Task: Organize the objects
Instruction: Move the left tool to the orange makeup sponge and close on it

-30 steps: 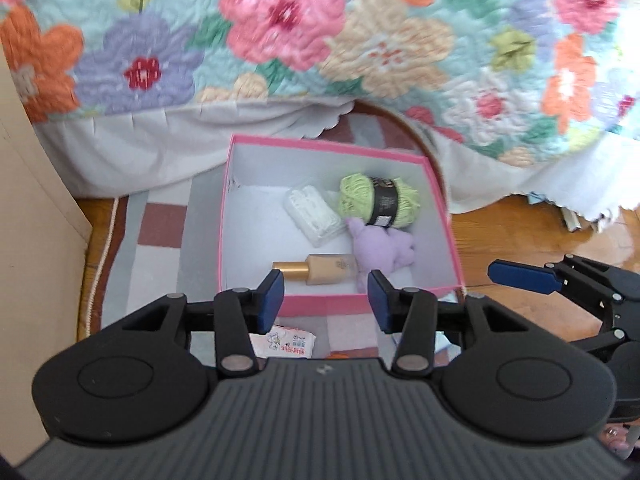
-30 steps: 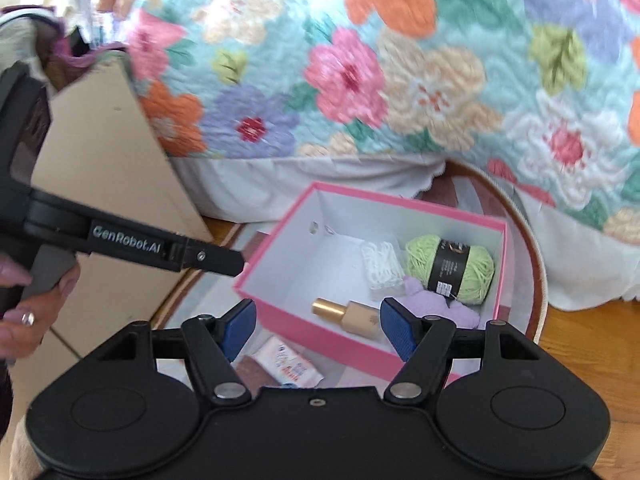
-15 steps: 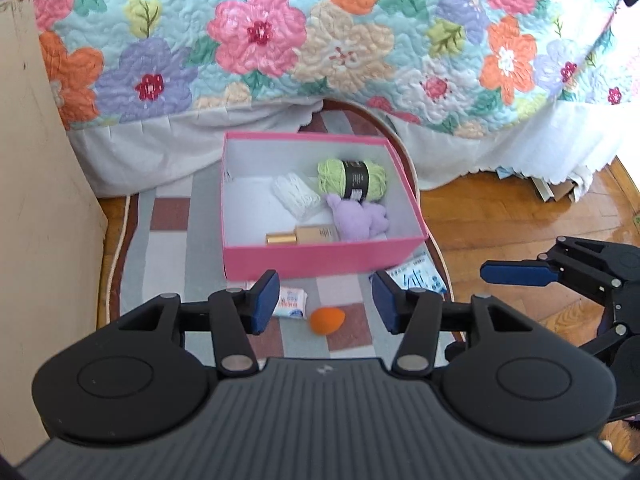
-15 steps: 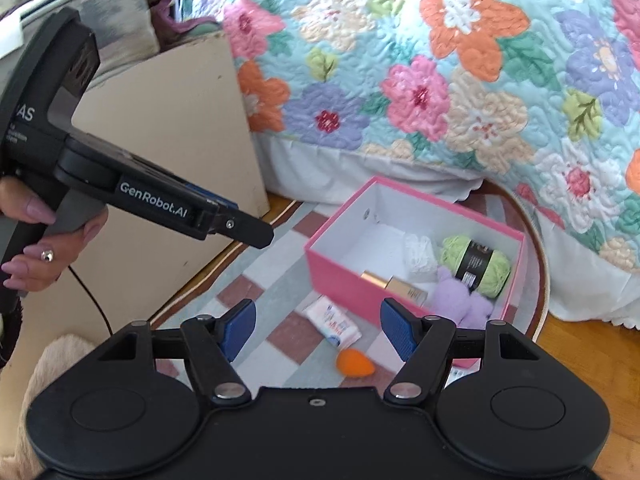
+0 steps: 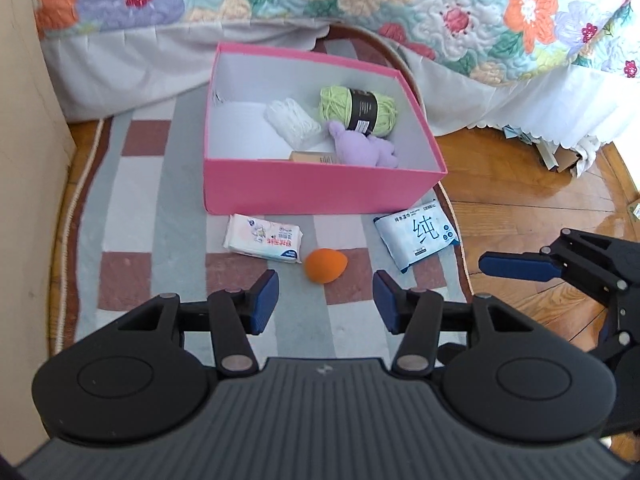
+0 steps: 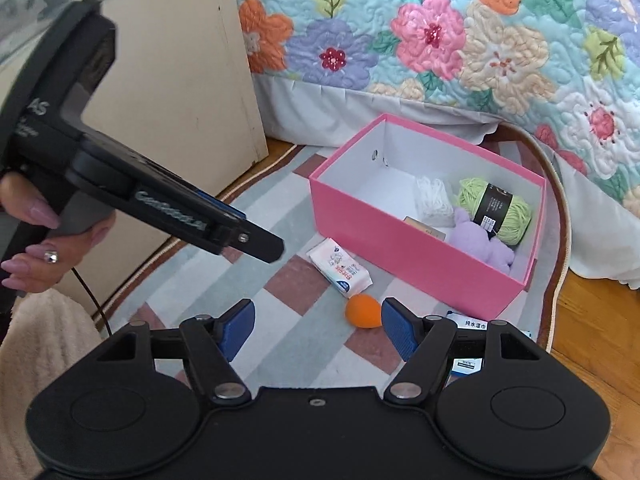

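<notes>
Left wrist view: the left gripper point(image 5: 326, 300) hangs above the rug point(image 5: 132, 216) w/ its jaws wide apart and nothing between them. Just in front of it lies the orange egg-shaped sponge point(image 5: 325, 265), and near that the white tissue pack point(image 5: 263, 239) on one side and the blue-white wet wipes pack point(image 5: 418, 234) on the other. All three rest on the rug, outside the pink box point(image 5: 320, 192), close to its near wall.

The right gripper point(image 6: 316, 332) is also wide open and holds nothing; in its own view the sponge sits just ahead, closer to its right finger, and the wipes pack is partly hidden under that finger.

Inside the box there are already a green yarn ball point(image 5: 358, 110), a white bundle point(image 5: 294, 122), a purple plush toy point(image 5: 366, 148) and a beige bottle-like thing, mostly hidden by the wall.

My judgement: approx. half is done, i.e. four things are in the box and three are left on the rug. The sponge seems the nearest candidate for either gripper. The box has still free room on its left part.
</notes>
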Motion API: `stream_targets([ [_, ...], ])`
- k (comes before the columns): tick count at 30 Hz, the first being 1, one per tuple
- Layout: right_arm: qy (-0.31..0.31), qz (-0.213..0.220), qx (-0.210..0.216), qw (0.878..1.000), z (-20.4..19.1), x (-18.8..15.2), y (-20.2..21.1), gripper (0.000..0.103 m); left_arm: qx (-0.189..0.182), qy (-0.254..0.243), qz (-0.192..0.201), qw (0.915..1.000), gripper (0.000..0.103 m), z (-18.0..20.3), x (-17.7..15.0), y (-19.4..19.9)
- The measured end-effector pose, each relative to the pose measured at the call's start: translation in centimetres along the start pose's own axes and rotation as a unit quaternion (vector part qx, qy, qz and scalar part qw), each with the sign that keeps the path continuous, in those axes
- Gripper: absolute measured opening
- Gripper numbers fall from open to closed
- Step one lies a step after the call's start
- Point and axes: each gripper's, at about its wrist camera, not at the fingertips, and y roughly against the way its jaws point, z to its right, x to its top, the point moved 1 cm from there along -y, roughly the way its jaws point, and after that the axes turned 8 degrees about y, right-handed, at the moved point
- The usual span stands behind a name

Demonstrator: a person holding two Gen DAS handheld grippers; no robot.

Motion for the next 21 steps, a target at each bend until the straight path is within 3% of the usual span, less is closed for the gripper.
stream_targets([
  [13, 0.048, 0.026, -0.045, 0.997, 0.8, -4.7, -9.2, 0.077, -0.049, 0.051, 0.01, 0.9974, 0.049, -2.6, -1.7, -7.6],
  [18, 0.026, 0.026, -0.041, 0.998, 1.6, -5.8, -12.4, 0.077, -0.061, 0.061, 0.013, 0.9962, 0.049, -3.4, -2.3, -10.4],
  [21, 0.016, 0.02, -0.051, 0.998, 2.1, -6.5, -14.3, 0.077, -0.075, 0.063, -0.012, 0.9951, 0.047, -3.3, -2.2, -12.1],
])
